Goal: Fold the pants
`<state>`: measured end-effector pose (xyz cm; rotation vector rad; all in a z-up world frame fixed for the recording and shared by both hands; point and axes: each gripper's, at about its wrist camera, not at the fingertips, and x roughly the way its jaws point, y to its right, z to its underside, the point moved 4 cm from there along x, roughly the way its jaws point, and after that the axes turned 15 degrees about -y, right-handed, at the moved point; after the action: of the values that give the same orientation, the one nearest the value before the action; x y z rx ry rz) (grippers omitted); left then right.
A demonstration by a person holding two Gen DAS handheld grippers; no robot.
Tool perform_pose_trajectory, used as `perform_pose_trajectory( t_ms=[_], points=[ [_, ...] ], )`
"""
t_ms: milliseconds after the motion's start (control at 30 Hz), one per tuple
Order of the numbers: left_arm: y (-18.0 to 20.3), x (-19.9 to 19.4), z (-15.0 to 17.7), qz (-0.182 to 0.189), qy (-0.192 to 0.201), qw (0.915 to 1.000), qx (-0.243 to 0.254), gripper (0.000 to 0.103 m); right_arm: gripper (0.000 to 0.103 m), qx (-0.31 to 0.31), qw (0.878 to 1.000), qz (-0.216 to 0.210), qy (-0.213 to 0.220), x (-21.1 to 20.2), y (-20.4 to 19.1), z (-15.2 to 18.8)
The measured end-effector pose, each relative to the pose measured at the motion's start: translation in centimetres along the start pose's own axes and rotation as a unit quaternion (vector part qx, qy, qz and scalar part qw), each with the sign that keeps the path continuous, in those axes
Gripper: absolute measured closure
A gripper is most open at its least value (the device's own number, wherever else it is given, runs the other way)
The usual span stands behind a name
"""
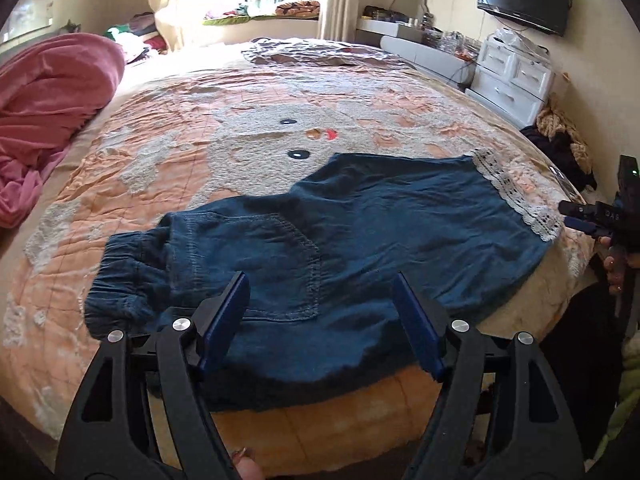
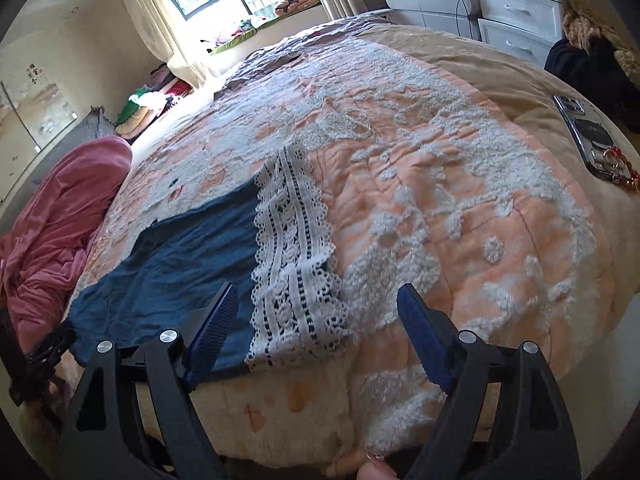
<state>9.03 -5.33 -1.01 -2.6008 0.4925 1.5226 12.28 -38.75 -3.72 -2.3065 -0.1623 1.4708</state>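
Dark blue denim pants [image 1: 340, 232] lie flat across the near part of the bed, elastic waistband [image 1: 120, 280] to the left, white lace hem [image 1: 516, 196] to the right. My left gripper [image 1: 322, 284] hovers open above the pants' near edge by the back pocket [image 1: 280, 264], nothing between its blue pads. In the right wrist view the lace hem [image 2: 292, 264] lies just ahead, and my right gripper [image 2: 316, 294] stands open over it, pads apart from the cloth. The right gripper [image 1: 580, 216] also shows at the far right of the left wrist view.
A peach quilted bedspread [image 1: 240, 152] with a fluffy animal motif covers the bed. A pink blanket [image 1: 48, 100] is heaped at the left. A phone with a red bead charm [image 2: 596, 144] lies near the bed's right edge. White drawers [image 1: 512, 76] and dark clothes [image 1: 560, 148] stand beyond the right side.
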Motion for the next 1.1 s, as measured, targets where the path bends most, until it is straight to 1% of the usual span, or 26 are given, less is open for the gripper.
perform_pose_trajectory(
  t_ms=[100, 167, 200, 233, 267, 300, 333, 367, 400, 433, 500, 533, 700, 800, 900, 1100],
  points=[
    [1.9, 0.6, 0.3, 0.007, 0.007, 0.9992, 0.038, 0.037, 0.023, 0.006, 1.000, 0.009, -0.019, 1.1, -0.1, 0.4],
    [2.4, 1.6, 0.6, -0.006, -0.001, 0.9985, 0.055, 0.037, 0.023, 0.006, 0.999, 0.016, -0.028, 1.7, -0.1, 0.6],
    [2.3, 2.2, 0.8, -0.013, -0.009, 0.9984, 0.054, 0.037, 0.026, 0.004, 0.999, 0.017, -0.028, 1.8, -0.1, 0.8],
    [1.9, 2.8, 1.1, -0.023, -0.021, 0.9982, 0.050, 0.037, 0.034, 0.000, 0.999, 0.019, -0.029, 1.9, -0.3, 0.9],
    [1.6, 3.2, 1.3, -0.028, -0.033, 0.9980, 0.045, 0.037, 0.039, -0.005, 0.999, 0.022, -0.030, 2.0, -0.4, 0.9],
    [1.0, 3.8, 1.6, -0.030, -0.050, 0.9977, 0.036, 0.037, 0.048, -0.010, 0.999, 0.020, -0.032, 2.0, -0.5, 0.9],
    [0.5, 4.1, 2.0, -0.029, -0.060, 0.9975, 0.025, 0.037, 0.053, -0.013, 0.999, 0.013, -0.035, 2.1, -0.6, 1.0],
    [0.0, 4.1, 2.3, -0.025, -0.064, 0.9975, 0.017, 0.037, 0.055, -0.016, 0.999, 0.019, -0.037, 2.2, -0.8, 1.1],
    [-0.5, 4.1, 2.6, -0.018, -0.066, 0.9976, 0.012, 0.037, 0.059, -0.022, 0.999, 0.027, -0.036, 2.2, -1.0, 1.2],
    [-0.9, 4.0, 3.0, -0.013, -0.067, 0.9976, 0.010, 0.037, 0.065, -0.027, 0.999, 0.031, -0.035, 2.1, -1.2, 1.2],
    [-1.4, 3.7, 3.6, -0.011, -0.065, 0.9978, 0.010, 0.037, 0.074, -0.028, 0.999, 0.039, -0.025, 1.6, -1.2, 1.2],
    [-1.6, 3.5, 3.9, -0.008, -0.065, 0.9978, 0.010, 0.037, 0.076, -0.028, 0.999, 0.037, -0.021, 1.3, -1.1, 1.3],
    [-2.2, 3.4, 4.7, 0.005, -0.064, 0.9979, 0.005, 0.037, 0.079, -0.030, 0.999, 0.033, -0.007, 0.4, -1.2, 1.5],
    [-2.4, 3.6, 4.5, 0.008, -0.063, 0.9980, 0.003, 0.037, 0.079, -0.030, 0.998, 0.048, -0.024, 1.4, -1.0, 1.6],
    [-2.4, 3.8, 4.6, 0.008, -0.060, 0.9981, 0.005, 0.037, 0.076, -0.025, 0.998, 0.048, -0.035, 2.2, -0.8, 1.6],
    [-2.5, 3.6, 4.6, 0.015, -0.054, 0.9984, -0.001, 0.037, 0.071, -0.022, 0.998, 0.041, -0.033, 2.0, -0.8, 1.7]
  ],
)
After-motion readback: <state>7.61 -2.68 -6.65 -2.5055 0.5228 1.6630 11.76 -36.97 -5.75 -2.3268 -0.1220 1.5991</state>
